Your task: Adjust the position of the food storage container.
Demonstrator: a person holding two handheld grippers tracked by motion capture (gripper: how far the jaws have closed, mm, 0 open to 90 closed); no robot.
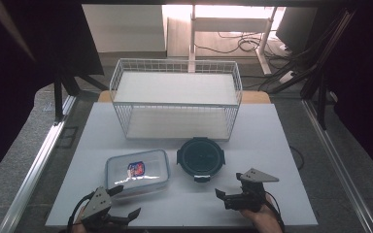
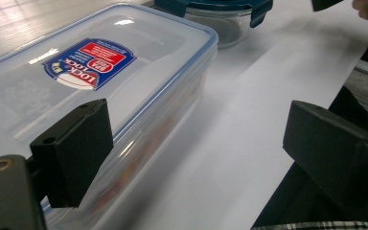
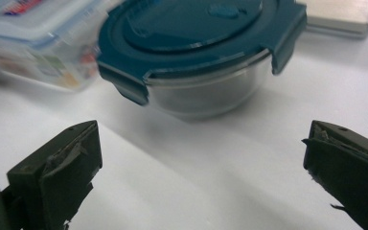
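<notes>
Both grippers lined up, jaws spread, nothing held yet!

Low in the high view, the left gripper [image 1: 125, 200] hovers released by the clear rectangular box [image 1: 137, 171] at lower centre, and the right gripper [image 1: 228, 187] gapes toward the round dark-lidded bowl [image 1: 200, 156] beside it. This looks like the approach step; next, each must straddle its container squarely. The right gripper view reveals the bowl's glass wall, hidden from above; the wire basket [image 1: 176, 98] waits behind.

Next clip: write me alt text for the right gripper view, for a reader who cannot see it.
A round glass container with a dark teal clip-on lid stands on a white table, just ahead of the open right gripper, whose two black fingers rise from the bottom corners. A clear rectangular lidded box sits beside it at upper left.
</notes>
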